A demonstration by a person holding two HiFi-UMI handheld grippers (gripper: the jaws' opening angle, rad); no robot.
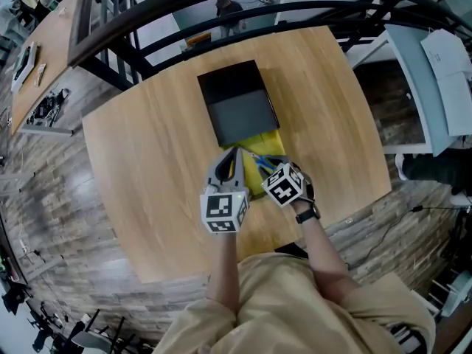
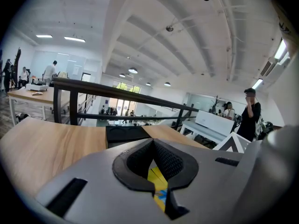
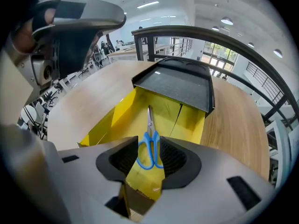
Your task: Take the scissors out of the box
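A pair of scissors [image 3: 150, 125] with blue handles lies flat in the open yellow box [image 3: 189, 120], blades pointing toward the black lid [image 3: 180, 85]. My right gripper [image 3: 148, 147] hangs over the box and is open, with the blue handles in the gap between its pads. In the head view the right gripper [image 1: 260, 164] reaches down into the yellow box [image 1: 270, 140]. My left gripper [image 1: 234, 155] hovers at the box's left wall, beside the black lid [image 1: 237, 105]. In the left gripper view its fingertips [image 2: 152, 142] meet, and a strip of yellow shows through the slot behind them.
The box sits on a light wooden table [image 1: 147, 168] whose near edge is close to the person. A dark railing [image 1: 243, 9] runs behind the table. A white desk [image 1: 435, 72] stands to the right. Several people stand far off in the hall [image 2: 250, 113].
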